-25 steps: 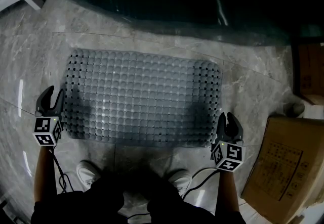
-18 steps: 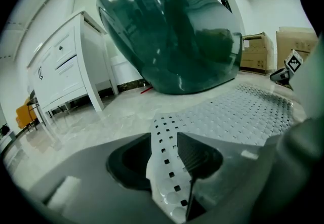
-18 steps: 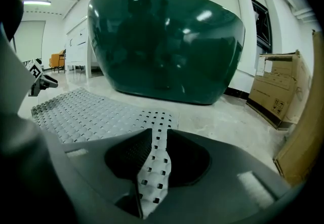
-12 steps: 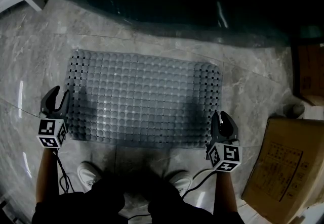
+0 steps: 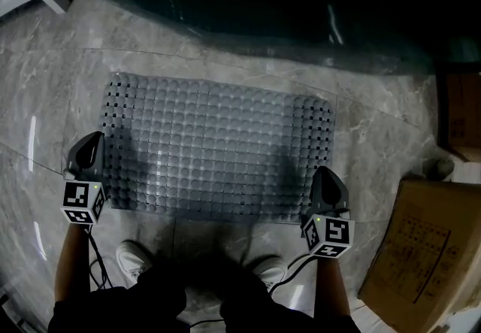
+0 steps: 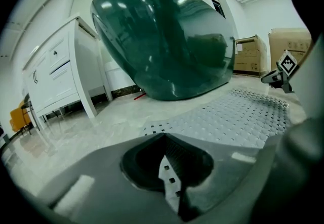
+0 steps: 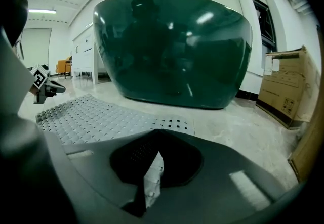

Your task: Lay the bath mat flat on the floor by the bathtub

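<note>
Bath mat (image 5: 216,145), left gripper (image 5: 89,146), right gripper (image 5: 328,181) clamping corners

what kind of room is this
Most likely a bathroom, maybe one still being fitted out: a dark green bathtub stands on the marble floor, a grey mat lies before it, and cardboard boxes sit alongside.

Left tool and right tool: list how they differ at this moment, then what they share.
The left tool pinches the near left corner of the bath mat; the right tool its near right corner. In the head view the left tool sits farther forward than the right tool. A cardboard box stands beside the right tool, none beside the left tool. Both are shut on the mat's edge, facing the bathtub.
</note>
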Demonstrator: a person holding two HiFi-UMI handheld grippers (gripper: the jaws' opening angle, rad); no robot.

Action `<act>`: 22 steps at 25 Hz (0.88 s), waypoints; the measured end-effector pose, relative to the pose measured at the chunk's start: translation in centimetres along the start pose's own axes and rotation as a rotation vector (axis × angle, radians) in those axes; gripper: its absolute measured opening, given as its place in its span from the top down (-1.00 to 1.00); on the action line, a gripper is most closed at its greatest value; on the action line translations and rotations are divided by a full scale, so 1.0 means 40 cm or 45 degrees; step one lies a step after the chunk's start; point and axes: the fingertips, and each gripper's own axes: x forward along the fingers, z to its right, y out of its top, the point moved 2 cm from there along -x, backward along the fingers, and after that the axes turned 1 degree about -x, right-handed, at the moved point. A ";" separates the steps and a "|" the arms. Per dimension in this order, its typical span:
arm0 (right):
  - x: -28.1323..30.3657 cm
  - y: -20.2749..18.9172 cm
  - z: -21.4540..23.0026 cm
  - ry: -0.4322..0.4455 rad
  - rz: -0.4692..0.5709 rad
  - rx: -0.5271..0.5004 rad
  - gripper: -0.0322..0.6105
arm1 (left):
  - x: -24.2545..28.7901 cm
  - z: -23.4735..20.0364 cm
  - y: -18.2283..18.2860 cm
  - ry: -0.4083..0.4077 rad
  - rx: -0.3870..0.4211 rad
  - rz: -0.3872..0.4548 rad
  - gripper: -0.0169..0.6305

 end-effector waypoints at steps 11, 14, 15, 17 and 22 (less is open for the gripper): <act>0.027 0.024 -0.056 0.117 0.061 0.045 0.82 | 0.015 0.023 0.007 -0.051 -0.042 -0.046 0.95; 0.027 0.032 -0.052 0.127 0.061 0.062 0.82 | 0.016 0.025 0.011 -0.052 -0.053 -0.051 0.95; 0.027 0.037 -0.050 0.128 0.064 0.064 0.82 | 0.017 0.025 0.014 -0.051 -0.061 -0.050 0.95; 0.026 0.047 -0.046 0.132 0.075 0.067 0.82 | 0.018 0.024 0.024 -0.048 -0.070 -0.048 0.95; 0.018 0.072 -0.039 0.136 0.106 0.079 0.82 | 0.015 0.029 0.050 -0.045 -0.077 -0.019 0.95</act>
